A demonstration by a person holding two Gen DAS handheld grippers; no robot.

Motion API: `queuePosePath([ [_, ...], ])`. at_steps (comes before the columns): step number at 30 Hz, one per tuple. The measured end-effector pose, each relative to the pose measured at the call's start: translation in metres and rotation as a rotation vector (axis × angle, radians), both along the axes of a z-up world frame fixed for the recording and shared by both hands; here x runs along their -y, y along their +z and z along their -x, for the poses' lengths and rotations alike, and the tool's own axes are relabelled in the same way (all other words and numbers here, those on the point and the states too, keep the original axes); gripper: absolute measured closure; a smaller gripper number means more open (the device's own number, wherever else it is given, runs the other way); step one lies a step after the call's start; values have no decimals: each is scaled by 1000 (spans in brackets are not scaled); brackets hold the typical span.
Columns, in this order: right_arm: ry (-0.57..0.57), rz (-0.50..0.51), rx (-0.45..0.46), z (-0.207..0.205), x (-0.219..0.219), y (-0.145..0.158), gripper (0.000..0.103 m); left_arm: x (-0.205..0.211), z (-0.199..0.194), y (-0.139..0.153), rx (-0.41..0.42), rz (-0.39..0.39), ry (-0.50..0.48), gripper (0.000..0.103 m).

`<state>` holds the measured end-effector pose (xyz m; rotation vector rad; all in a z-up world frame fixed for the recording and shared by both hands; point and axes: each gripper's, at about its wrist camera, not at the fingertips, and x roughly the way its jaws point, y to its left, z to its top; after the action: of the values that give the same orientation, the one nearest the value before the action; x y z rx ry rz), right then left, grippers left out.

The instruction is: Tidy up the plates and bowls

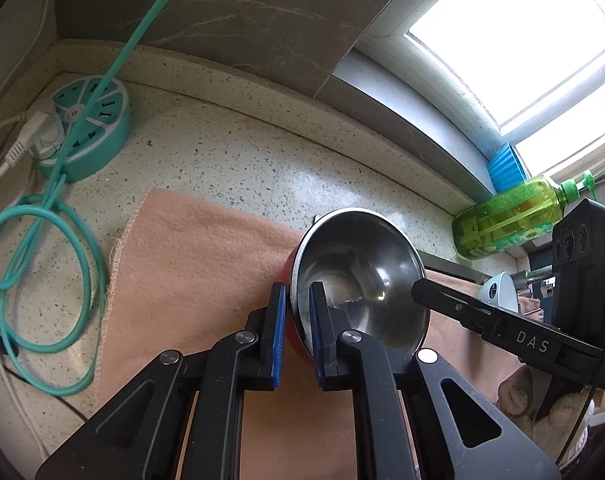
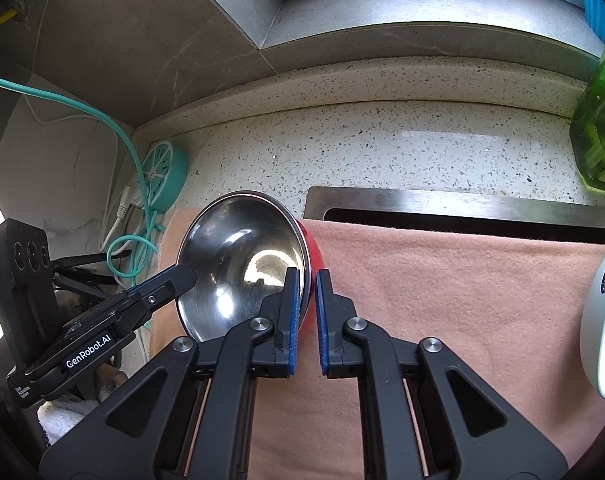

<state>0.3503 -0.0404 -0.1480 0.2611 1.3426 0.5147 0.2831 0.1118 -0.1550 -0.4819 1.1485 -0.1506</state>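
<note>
bowl [image 1: 362, 280]: over the cloth [image 1: 206, 264], tilted on edge, between the two grippers
left gripper [image 1: 296, 334]: at the bowl's left rim, one finger inside, one outside
right gripper [image 2: 307, 320]: at the bowl's right rim
power hub [image 1: 90, 128]: far left on the counter [image 1: 242, 160]
bottle [image 1: 510, 216]: far right, by the window ledge
white dish [image 2: 602, 320]: right of the bowl, on the cloth

The round steel bowl with the red outer shell [image 1: 362, 276] [image 2: 242, 264] is tilting on edge over the peach cloth [image 1: 206, 264] [image 2: 442, 280]; a white bowl [image 1: 500, 290] [image 2: 602, 320] is sitting nearby.
</note>
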Motion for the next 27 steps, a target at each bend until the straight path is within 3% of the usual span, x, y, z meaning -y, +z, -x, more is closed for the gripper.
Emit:
queuePosePath([
  [12,15,11,40,18,6,23,95,7,14,16,29,3,-3,93],
  [27,-20,-28,109,65,61,78,95,51,52,54,108,41,-67,93],
])
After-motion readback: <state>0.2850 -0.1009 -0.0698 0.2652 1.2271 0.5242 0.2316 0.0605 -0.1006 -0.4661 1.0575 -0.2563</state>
